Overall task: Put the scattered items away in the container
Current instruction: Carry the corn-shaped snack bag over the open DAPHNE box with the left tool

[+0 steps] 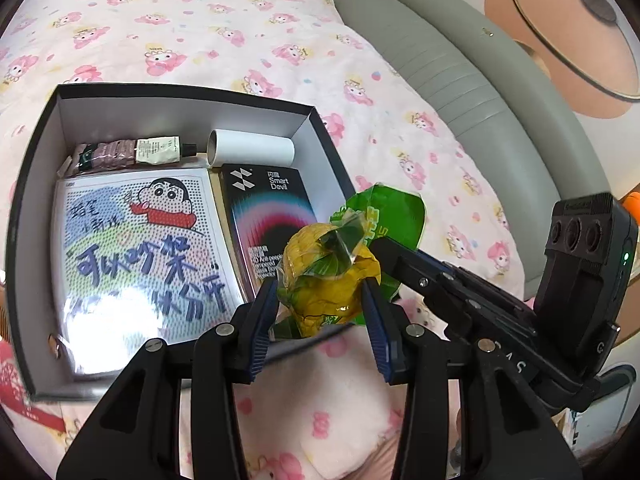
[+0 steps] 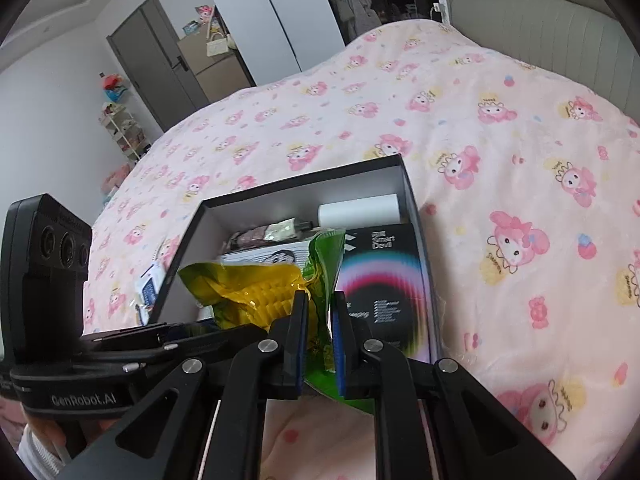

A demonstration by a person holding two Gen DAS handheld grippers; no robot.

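Note:
A vacuum-packed corn packet (image 1: 328,280), yellow with green ends, hangs above the near right corner of the black box (image 1: 184,90). My left gripper (image 1: 320,286) is shut on its yellow middle. My right gripper (image 2: 319,298) pinches the packet's green end (image 2: 320,264), and its fingers (image 1: 404,260) reach in from the right in the left wrist view. The box (image 2: 304,176) lies on the bed and holds a cartoon card (image 1: 140,248), a black Smart Devil box (image 1: 264,216), a white roll (image 1: 252,148), a tube (image 1: 160,150) and a brownish packet (image 1: 104,156).
A pink cartoon-print blanket (image 1: 240,40) covers the bed. The grey padded headboard (image 1: 460,80) runs along the right. A small blue-and-white packet (image 2: 150,284) lies on the blanket beside the box's left wall. A door (image 2: 148,52) and shelves (image 2: 124,128) stand far off.

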